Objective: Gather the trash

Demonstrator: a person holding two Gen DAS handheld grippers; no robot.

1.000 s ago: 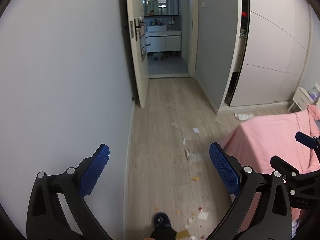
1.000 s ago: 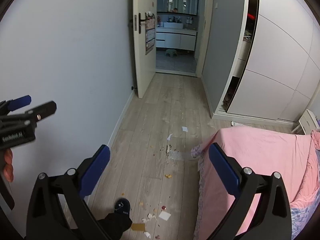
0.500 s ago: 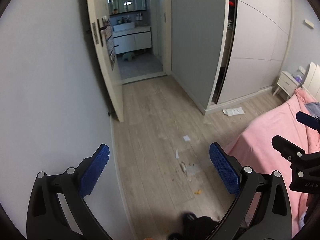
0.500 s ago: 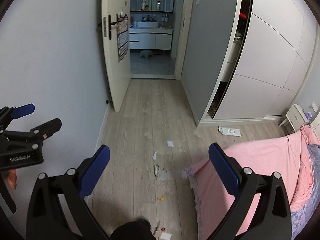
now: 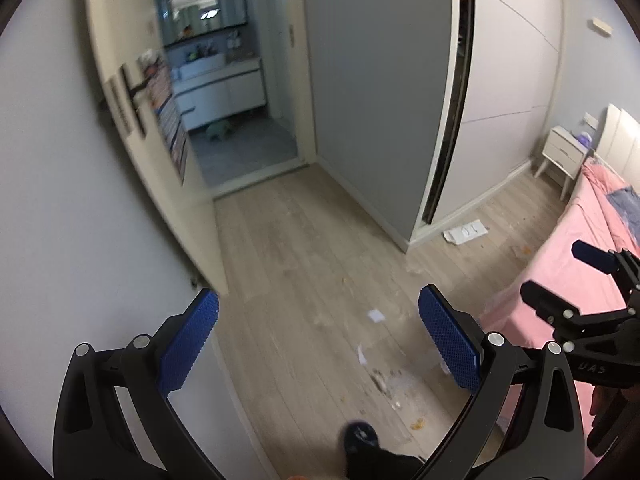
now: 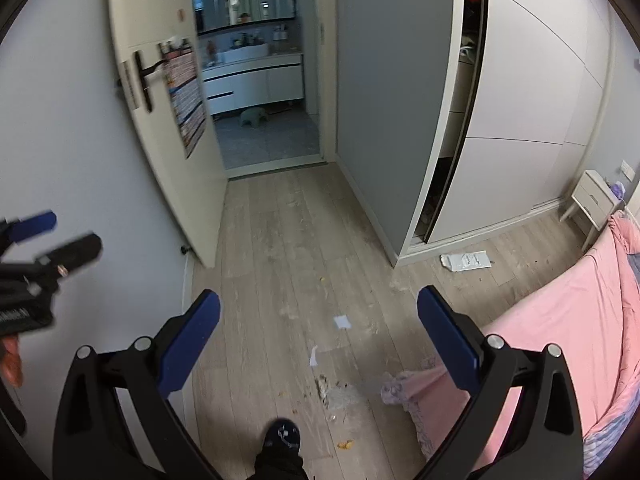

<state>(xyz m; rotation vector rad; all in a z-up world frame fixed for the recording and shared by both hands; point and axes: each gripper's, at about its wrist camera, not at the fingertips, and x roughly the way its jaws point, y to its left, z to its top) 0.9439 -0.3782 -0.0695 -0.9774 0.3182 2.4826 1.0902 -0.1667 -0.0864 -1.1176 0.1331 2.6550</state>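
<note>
Trash lies scattered on the wooden floor: a small white paper square (image 6: 342, 322), a white scrap (image 6: 313, 356), crumbs and a clear wrapper (image 6: 340, 396), an orange bit (image 6: 345, 445), and a crumpled white paper (image 6: 464, 261) by the wardrobe. In the left wrist view the square (image 5: 375, 315), crumbs (image 5: 390, 386) and crumpled paper (image 5: 465, 232) show too. My left gripper (image 5: 318, 344) is open and empty, held high above the floor. My right gripper (image 6: 318, 342) is open and empty, also high; it shows in the left wrist view (image 5: 568, 280).
A pink bed (image 6: 568, 320) fills the right side. An open door (image 6: 168, 128) leads to a bathroom ahead. A white wardrobe (image 6: 520, 100) stands on the right with a nightstand (image 6: 592, 200) beyond. A wall runs along the left. A dark slipper (image 6: 282, 434) is below.
Both grippers have moved forward along the hallway and turned right; the door and wardrobe are nearer, and the crumpled paper and nightstand have come into view. Both jaws stay open.
</note>
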